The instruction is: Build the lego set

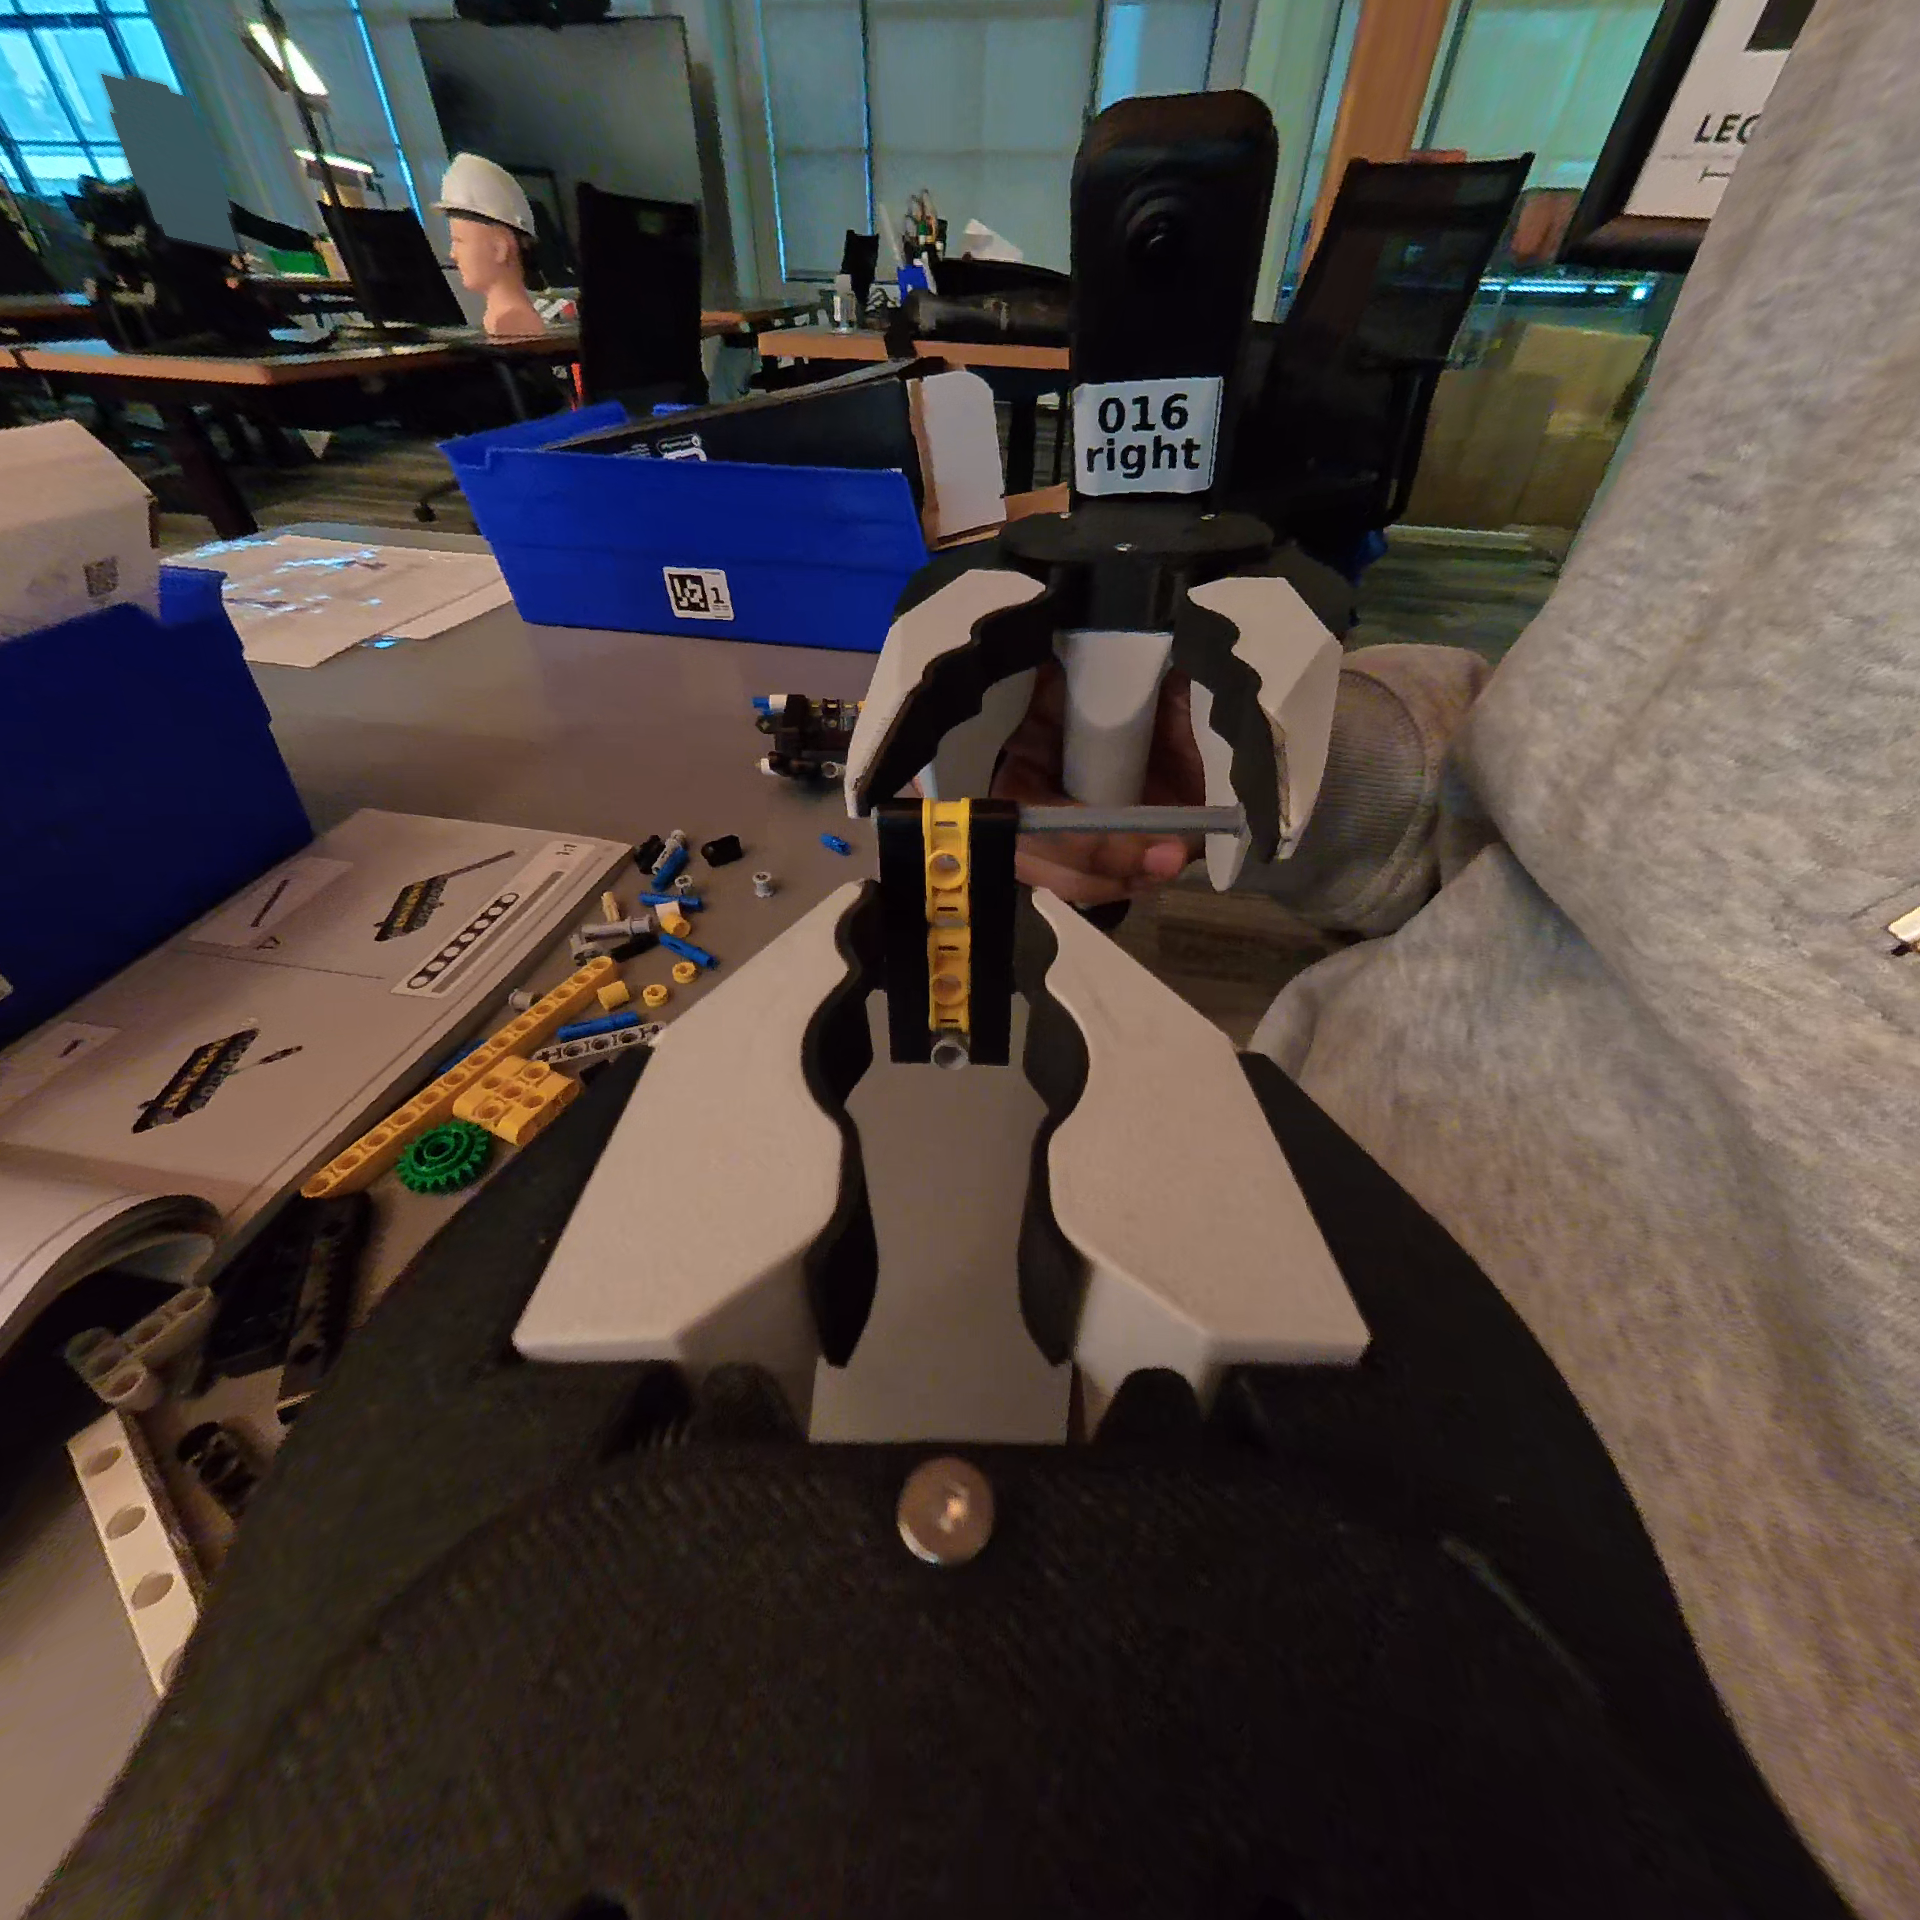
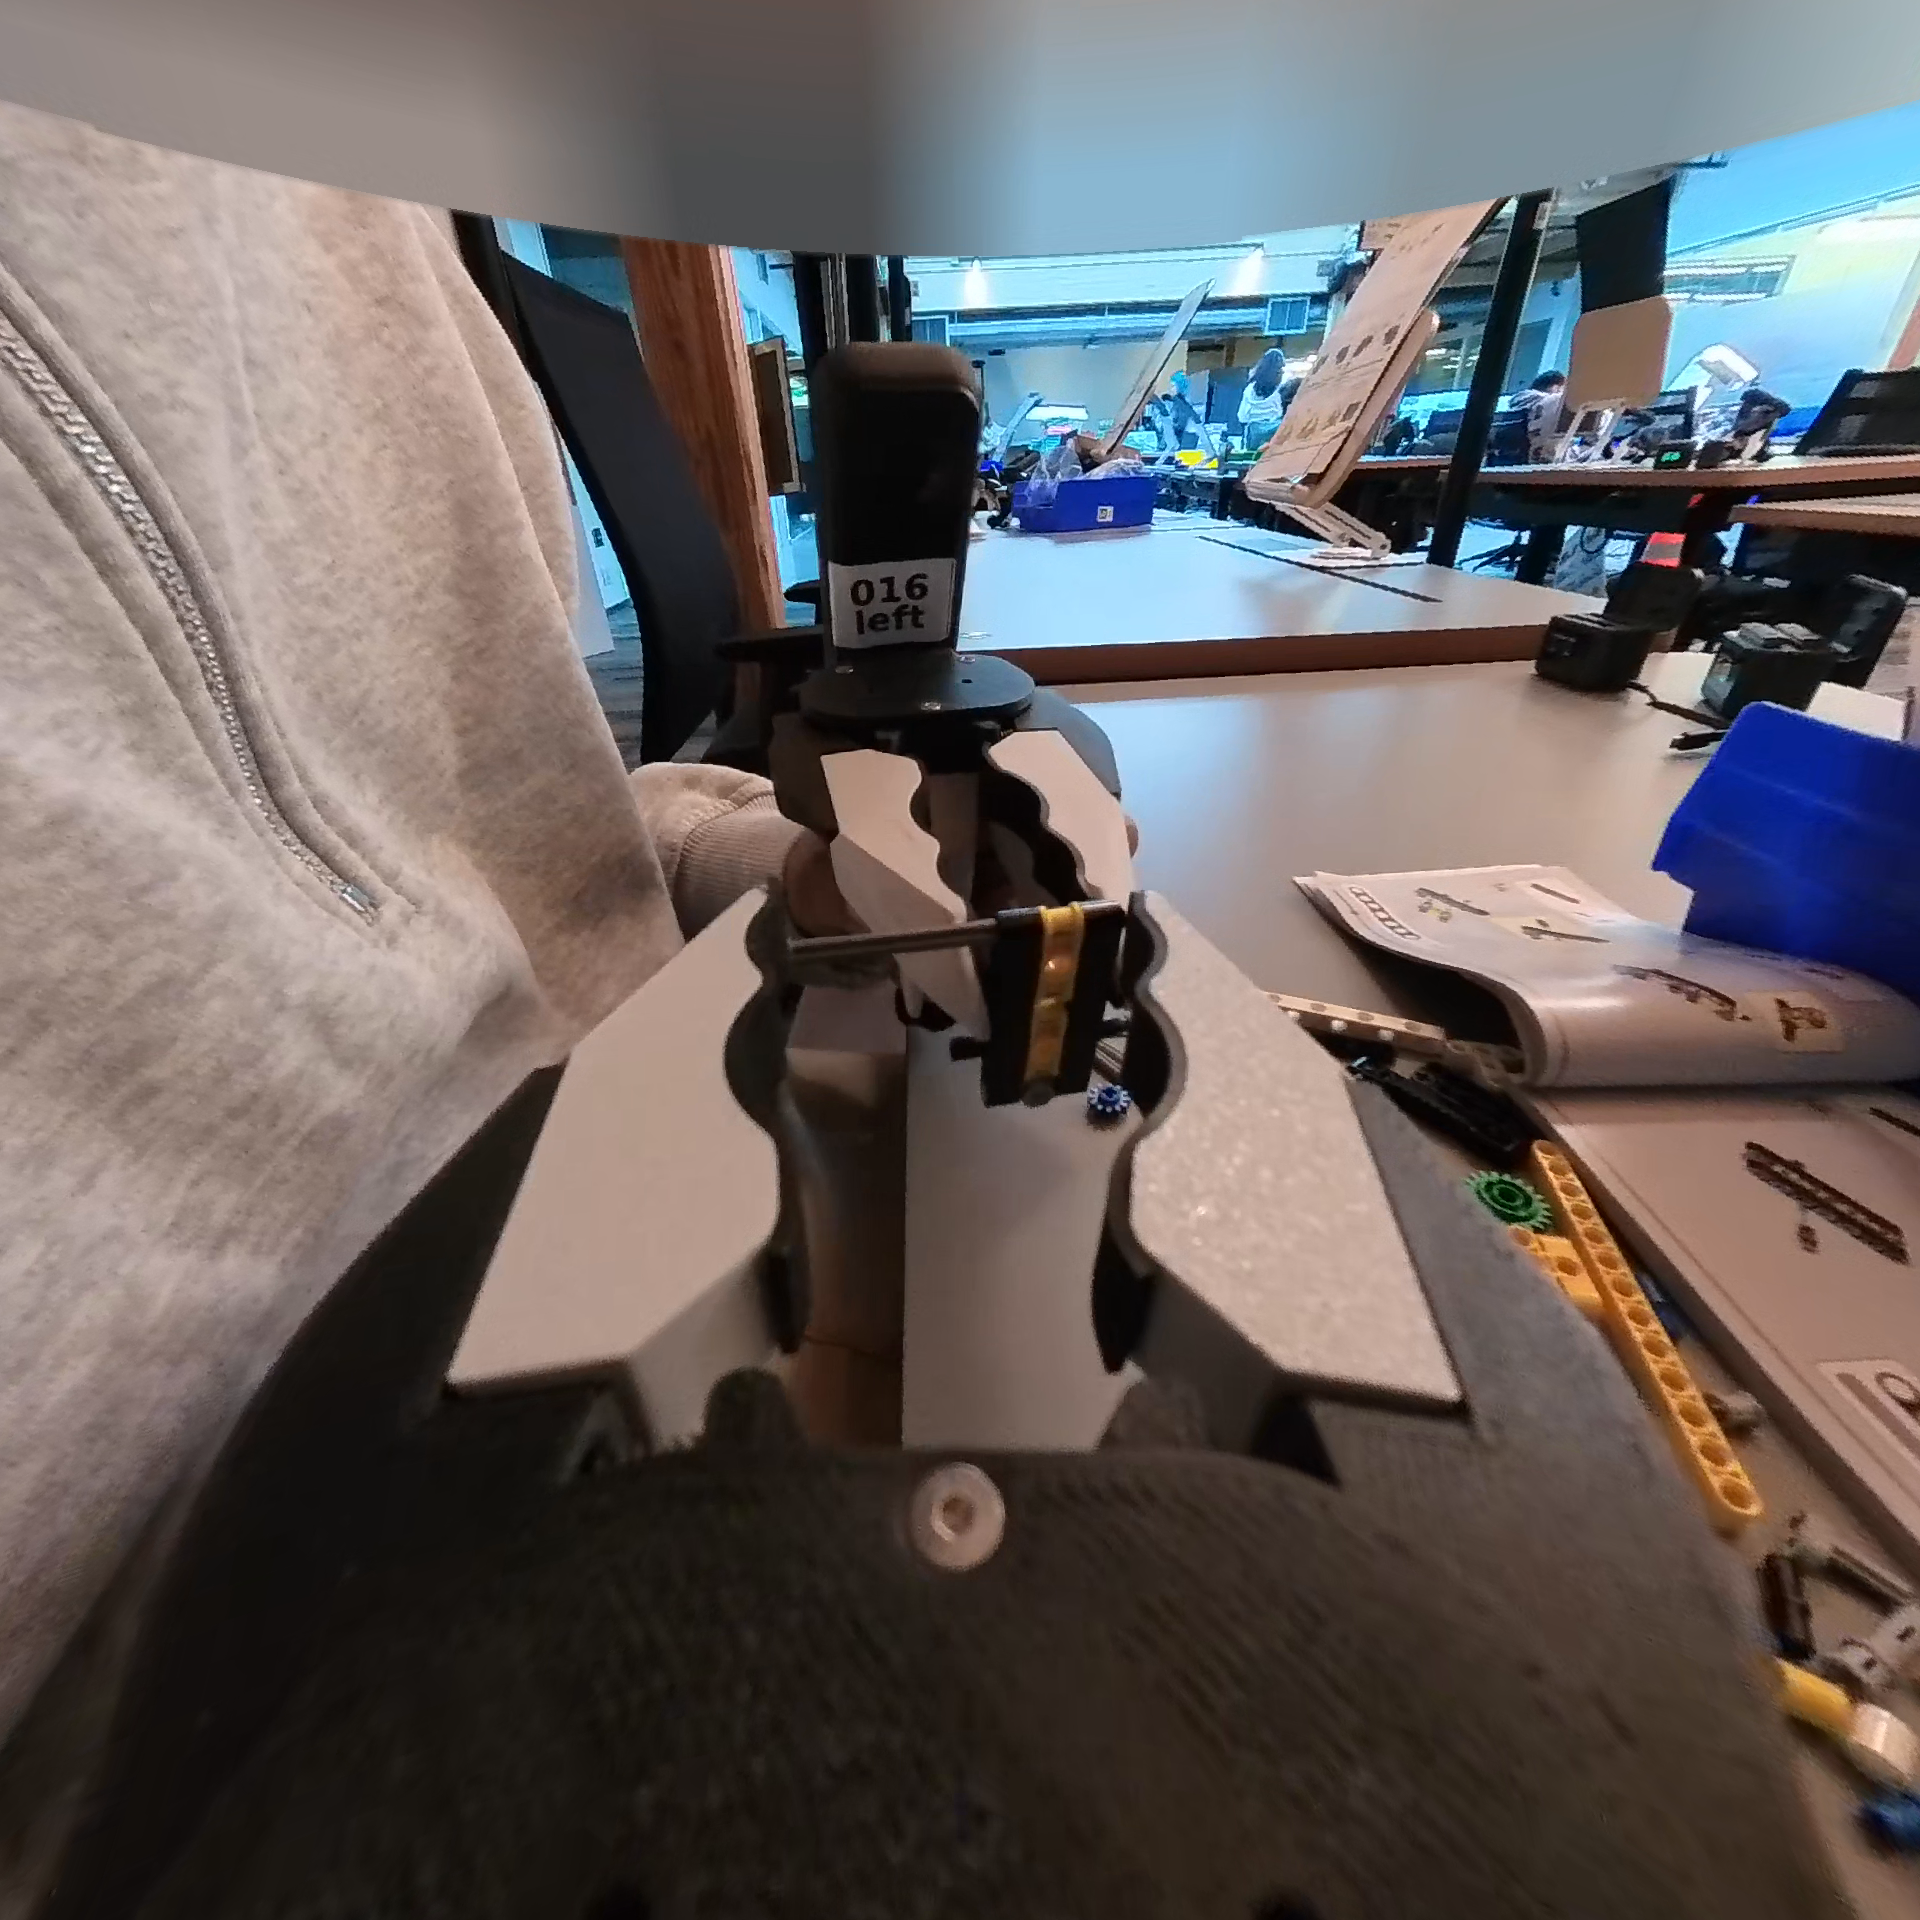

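Note:
A small assembly, a yellow beam between two black beams, is held upright in the air. My left gripper is shut on its sides. A grey axle passes through its top hole and sticks out to the right. My right gripper faces the left one, one finger against the assembly and the other on the axle's free end. In the right wrist view, my right gripper spans the axle and the assembly lengthwise.
Loose parts lie on the grey table: a long yellow beam, a green gear, small pins, a dark sub-assembly. An open instruction booklet lies left. Blue bins stand behind. A grey-sleeved person is close right.

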Motion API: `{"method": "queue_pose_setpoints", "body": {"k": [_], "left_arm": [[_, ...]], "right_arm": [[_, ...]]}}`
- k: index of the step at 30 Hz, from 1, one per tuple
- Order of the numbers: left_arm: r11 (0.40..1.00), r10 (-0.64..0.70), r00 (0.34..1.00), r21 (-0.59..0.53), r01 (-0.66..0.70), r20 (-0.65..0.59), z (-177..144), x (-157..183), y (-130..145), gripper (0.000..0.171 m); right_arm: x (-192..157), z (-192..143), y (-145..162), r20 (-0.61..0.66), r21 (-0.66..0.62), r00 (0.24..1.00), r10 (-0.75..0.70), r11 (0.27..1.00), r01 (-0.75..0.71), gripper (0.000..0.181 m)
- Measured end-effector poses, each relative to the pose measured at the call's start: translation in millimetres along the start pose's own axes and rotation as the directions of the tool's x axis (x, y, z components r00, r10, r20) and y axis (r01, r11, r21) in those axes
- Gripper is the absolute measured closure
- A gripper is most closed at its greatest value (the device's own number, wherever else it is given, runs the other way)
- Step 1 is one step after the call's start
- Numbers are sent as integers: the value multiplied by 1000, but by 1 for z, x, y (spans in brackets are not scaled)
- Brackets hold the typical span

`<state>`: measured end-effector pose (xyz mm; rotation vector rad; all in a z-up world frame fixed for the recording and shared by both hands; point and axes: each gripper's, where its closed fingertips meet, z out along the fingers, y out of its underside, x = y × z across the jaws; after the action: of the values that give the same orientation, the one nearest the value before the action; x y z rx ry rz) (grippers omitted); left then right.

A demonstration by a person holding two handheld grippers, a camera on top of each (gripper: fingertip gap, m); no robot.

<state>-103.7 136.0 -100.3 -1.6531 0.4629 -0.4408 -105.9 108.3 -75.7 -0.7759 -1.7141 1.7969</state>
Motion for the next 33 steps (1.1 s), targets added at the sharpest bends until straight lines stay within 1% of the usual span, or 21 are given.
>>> {"method": "queue_pose_setpoints", "body": {"k": [20,33], "left_arm": [[1000,6,1000,21,-6,21,-1,-2,-4,149],[1000,23,999,-7,-23,36,0,-2,1,149]], "right_arm": [[1,-1,-1,2,6,1000,24,1000,-24,119],[1,0,2,2,-13,999,32,999,-32,120]]}}
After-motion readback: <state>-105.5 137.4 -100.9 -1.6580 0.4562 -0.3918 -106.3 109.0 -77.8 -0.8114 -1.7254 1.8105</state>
